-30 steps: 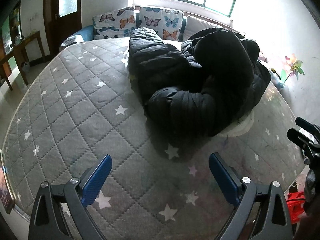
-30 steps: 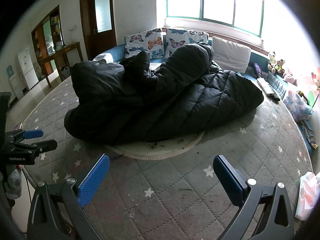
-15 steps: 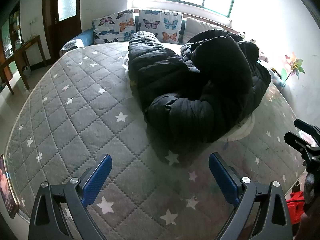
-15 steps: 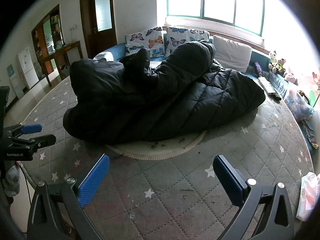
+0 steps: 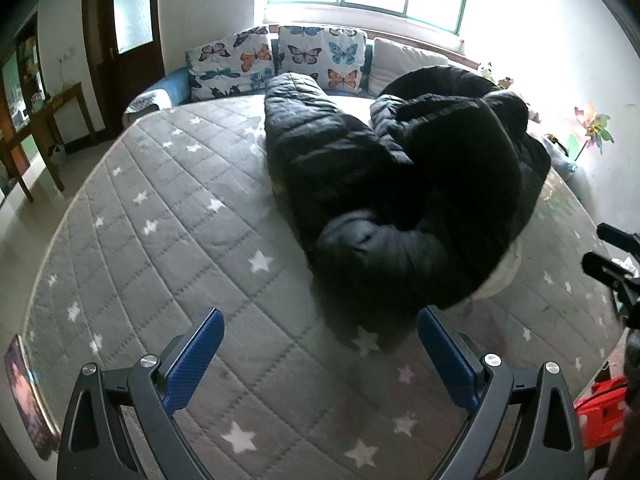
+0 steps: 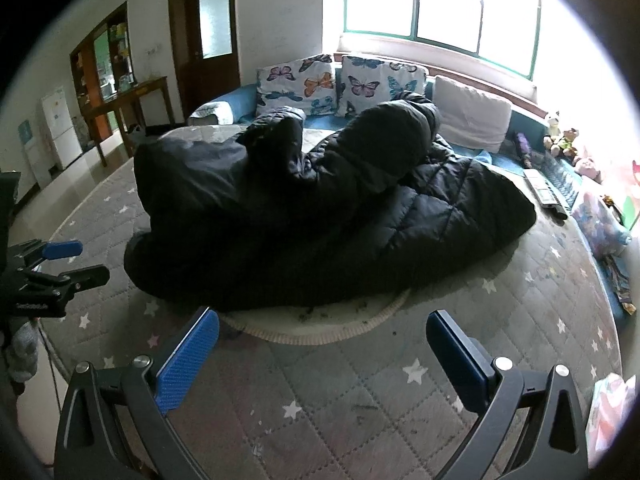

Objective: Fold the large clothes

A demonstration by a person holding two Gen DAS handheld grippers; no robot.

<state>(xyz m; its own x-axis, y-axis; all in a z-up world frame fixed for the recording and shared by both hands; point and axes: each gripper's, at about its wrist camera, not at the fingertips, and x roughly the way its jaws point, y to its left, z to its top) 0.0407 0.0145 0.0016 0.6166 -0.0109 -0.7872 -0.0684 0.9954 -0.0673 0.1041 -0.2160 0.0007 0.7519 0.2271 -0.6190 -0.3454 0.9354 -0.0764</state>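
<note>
Both grippers, left gripper point(image 5: 318, 354) and right gripper point(image 6: 322, 354), hang spread and empty near the black puffer coat point(image 6: 320, 216) (soft, bulky, slippery); its hem edge looks easiest to pinch.

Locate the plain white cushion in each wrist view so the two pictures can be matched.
Left wrist view: white cushion at top centre, right of the butterfly cushions, partly behind the black coat.
Right wrist view: white cushion upper right, below the window.
Shared landmark: the butterfly cushions.
</note>
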